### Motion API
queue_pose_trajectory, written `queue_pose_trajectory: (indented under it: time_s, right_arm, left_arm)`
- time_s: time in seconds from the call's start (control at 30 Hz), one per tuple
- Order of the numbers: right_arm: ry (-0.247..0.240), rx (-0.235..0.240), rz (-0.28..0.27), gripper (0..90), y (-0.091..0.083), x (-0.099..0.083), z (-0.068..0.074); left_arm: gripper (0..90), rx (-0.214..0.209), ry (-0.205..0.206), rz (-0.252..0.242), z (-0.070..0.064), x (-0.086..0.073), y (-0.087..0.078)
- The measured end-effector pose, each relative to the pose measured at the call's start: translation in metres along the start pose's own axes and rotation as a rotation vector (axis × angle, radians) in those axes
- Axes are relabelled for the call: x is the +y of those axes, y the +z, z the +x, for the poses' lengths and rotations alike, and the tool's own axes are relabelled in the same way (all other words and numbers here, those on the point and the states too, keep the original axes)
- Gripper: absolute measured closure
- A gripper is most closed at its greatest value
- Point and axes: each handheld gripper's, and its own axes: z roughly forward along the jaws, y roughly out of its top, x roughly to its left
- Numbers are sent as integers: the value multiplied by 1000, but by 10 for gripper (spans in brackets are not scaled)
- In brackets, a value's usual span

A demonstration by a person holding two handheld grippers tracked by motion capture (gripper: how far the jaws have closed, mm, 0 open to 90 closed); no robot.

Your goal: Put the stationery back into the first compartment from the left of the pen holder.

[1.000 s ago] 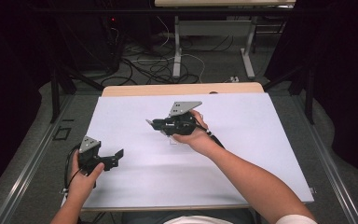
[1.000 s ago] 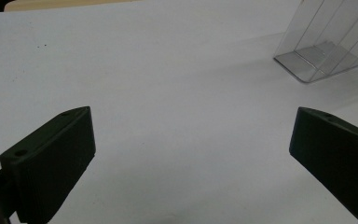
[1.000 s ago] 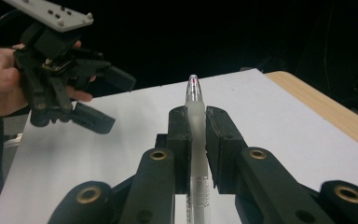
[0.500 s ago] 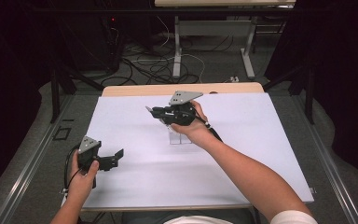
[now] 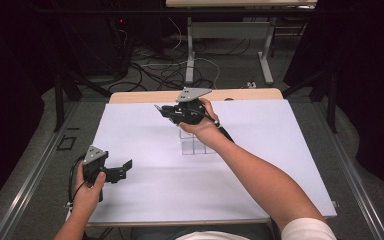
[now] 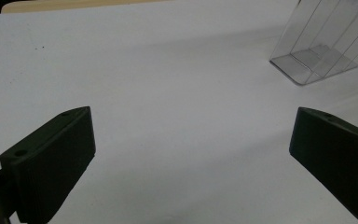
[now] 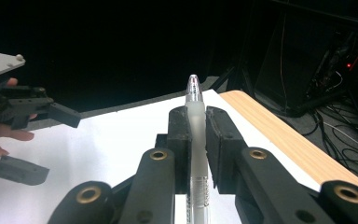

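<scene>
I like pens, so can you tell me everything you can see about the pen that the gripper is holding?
The pen looks like clear plastic with a frosted grip sleeve and a see-through pointed tip with a bit of red inside. It is pinched at the grip between the two black fingers of the right gripper, tip pointing away past them. It is held up in the air above the white table, touching nothing else.

I can't see the pen below my right gripper: its lower barrel runs off the bottom edge. The clear holder is cropped at the top right (upper walls gone), and my forearm hides part of it from above.
</scene>
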Motion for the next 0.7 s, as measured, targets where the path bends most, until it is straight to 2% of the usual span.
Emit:
queue_pose_trajectory:
  time_s: [0.43, 0.7]
  right_arm:
    - [17, -26, 29, 808, 16, -11, -9]
    - [30, -36, 42, 808, 17, -17, -11]
  left_arm:
    - [3, -4, -5, 1, 1, -1, 0]
    - [3, -5, -6, -3, 1, -1, 0]
